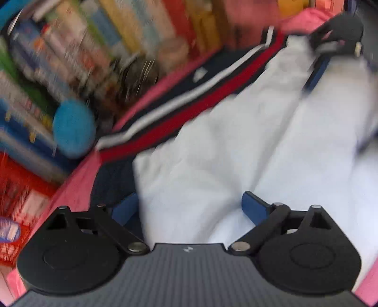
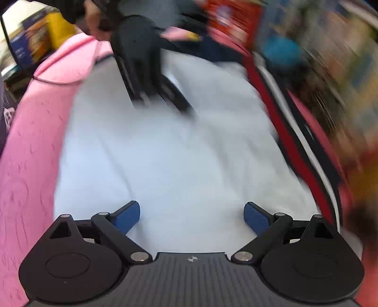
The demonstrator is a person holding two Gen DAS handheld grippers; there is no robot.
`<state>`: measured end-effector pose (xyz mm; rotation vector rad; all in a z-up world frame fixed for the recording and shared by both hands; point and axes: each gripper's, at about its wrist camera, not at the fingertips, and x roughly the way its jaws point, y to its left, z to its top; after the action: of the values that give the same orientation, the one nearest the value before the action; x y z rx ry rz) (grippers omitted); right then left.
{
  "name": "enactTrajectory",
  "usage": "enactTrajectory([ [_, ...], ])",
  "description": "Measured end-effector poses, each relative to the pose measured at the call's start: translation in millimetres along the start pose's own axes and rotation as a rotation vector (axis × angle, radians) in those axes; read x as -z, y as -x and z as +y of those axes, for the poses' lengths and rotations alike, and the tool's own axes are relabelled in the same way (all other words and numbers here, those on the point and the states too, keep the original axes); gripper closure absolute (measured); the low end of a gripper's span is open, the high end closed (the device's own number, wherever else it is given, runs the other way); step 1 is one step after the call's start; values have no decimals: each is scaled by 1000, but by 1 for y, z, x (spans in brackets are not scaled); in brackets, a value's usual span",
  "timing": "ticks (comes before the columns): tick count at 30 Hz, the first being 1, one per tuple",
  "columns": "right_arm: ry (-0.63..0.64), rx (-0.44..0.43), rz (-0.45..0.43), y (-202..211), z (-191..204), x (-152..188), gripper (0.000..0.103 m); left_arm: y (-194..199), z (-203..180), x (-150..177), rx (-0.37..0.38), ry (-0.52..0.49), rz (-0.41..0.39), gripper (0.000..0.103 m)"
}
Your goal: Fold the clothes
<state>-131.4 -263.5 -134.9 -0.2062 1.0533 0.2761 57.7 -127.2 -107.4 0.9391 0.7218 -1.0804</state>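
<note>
Left-wrist view: the left claw (image 1: 189,207) is standing with its blue pads spread wide apart, and white fabric is lying between them without being clamped. The white garment (image 1: 236,146) is lying spread over a pink-covered surface (image 1: 78,186), whose kind cannot be told. Along the garment's far edge a dark navy jacket (image 1: 208,78) with red and white stripes is lying partly under it. Beyond the pink edge, blurred rows of colourful boxes (image 1: 70,54) and a round blue object (image 1: 73,127) are showing. At upper right the right claw (image 1: 330,49) is reaching over the white fabric; its state cannot be told from this view.

Right-wrist view: the right claw (image 2: 191,213) is likewise standing with its pads wide apart, over the white garment (image 2: 165,153) and gripping nothing. The pink-covered surface (image 2: 26,146) is curving along the left side, and the striped jacket (image 2: 290,141) is running along the right edge of the white fabric. At the top the left claw (image 2: 151,78), held by a hand (image 2: 94,21), is lying blurred over the far part of the garment.
</note>
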Motion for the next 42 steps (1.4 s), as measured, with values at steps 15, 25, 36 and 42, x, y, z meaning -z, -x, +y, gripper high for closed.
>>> enactTrajectory([
  [15, 65, -65, -64, -6, 11, -51, 4, 21, -30, -43, 91, -78, -57, 7],
  [25, -215, 146, 165, 54, 2, 63, 0, 50, 29, 33, -6, 108, 62, 2],
  [36, -188, 157, -80, 36, 36, -17, 0, 31, -8, -25, 27, 104, -165, 3],
  [42, -355, 62, -164, -8, 54, -56, 0, -49, -13, -36, -119, 182, -44, 0],
])
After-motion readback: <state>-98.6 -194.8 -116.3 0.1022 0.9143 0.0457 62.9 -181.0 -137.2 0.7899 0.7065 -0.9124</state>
